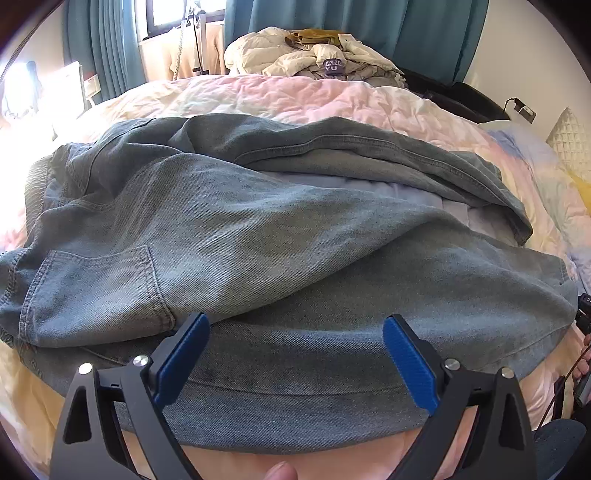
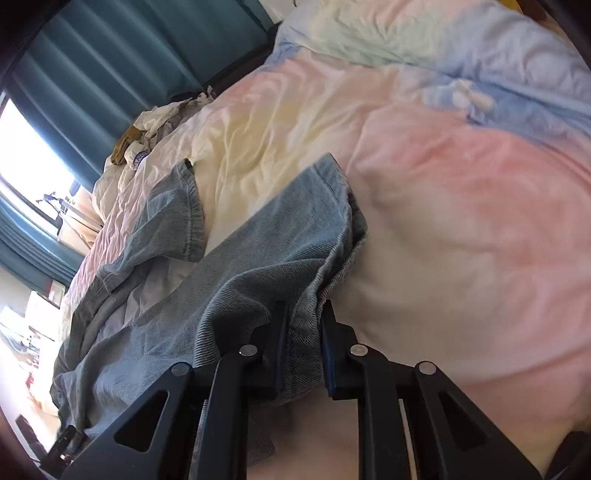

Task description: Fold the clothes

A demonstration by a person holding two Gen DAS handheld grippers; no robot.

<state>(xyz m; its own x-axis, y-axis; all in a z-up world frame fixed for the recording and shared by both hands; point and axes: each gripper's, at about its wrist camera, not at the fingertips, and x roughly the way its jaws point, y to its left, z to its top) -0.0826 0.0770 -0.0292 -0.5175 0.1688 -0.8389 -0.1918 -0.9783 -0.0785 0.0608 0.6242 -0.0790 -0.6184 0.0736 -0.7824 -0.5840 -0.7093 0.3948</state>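
Note:
A faded blue denim garment [image 1: 258,229] lies crumpled across the pastel bedspread [image 1: 295,96], with a patch pocket [image 1: 96,288] at the left. My left gripper [image 1: 295,321] hovers open just above the garment's near hem, its blue pads [image 1: 184,354] spread wide with only flat denim below them. In the right wrist view the denim garment [image 2: 258,251] runs away to the left. My right gripper [image 2: 304,332] is shut on a bunched edge of it, and the cloth is pinched between both fingers. One sleeve end [image 2: 184,206] lies loose on the bedspread [image 2: 461,221].
A heap of white and tan clothes [image 1: 314,55] sits at the bed's far end in front of teal curtains [image 1: 369,29]. A quilted pillow [image 1: 569,140] is at the right. A fingertip [image 1: 280,470] shows at the bottom edge. Bright window light floods the left.

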